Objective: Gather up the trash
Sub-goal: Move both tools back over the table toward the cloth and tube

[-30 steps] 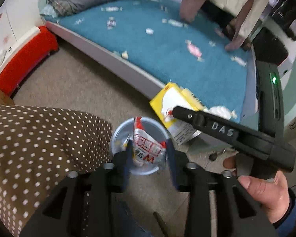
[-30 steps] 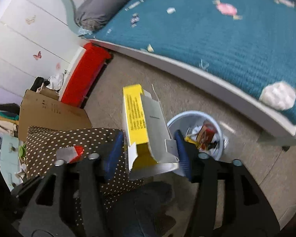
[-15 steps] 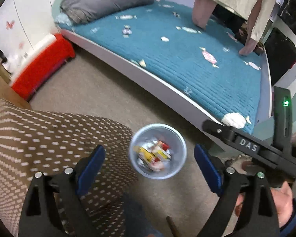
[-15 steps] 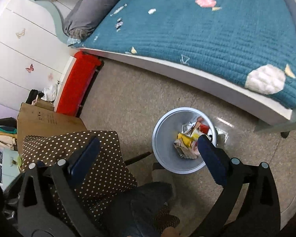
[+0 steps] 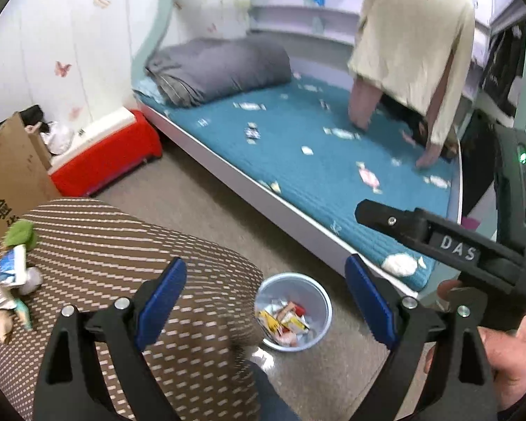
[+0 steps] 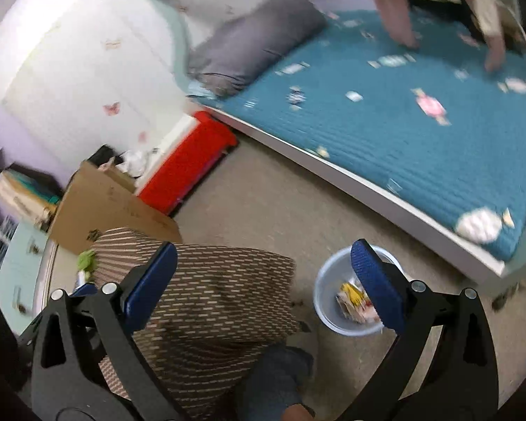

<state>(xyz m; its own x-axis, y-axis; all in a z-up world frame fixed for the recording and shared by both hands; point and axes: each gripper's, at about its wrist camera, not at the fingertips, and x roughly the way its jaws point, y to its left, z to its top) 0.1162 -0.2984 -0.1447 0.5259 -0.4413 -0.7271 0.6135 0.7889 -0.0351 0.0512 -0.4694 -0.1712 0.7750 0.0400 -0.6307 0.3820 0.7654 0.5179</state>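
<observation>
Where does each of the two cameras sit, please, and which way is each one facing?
Left wrist: sits on the left hand-held gripper, angled down over the bin, floor and bed; shows its open blue fingers, plus the right hand with its gripper.
Right wrist: sits on the right hand-held gripper, angled down at the dotted cushion, bin and bed; shows its open blue fingers and a knee.
Shared: bin, bed, cushion, red box, cardboard box.
</observation>
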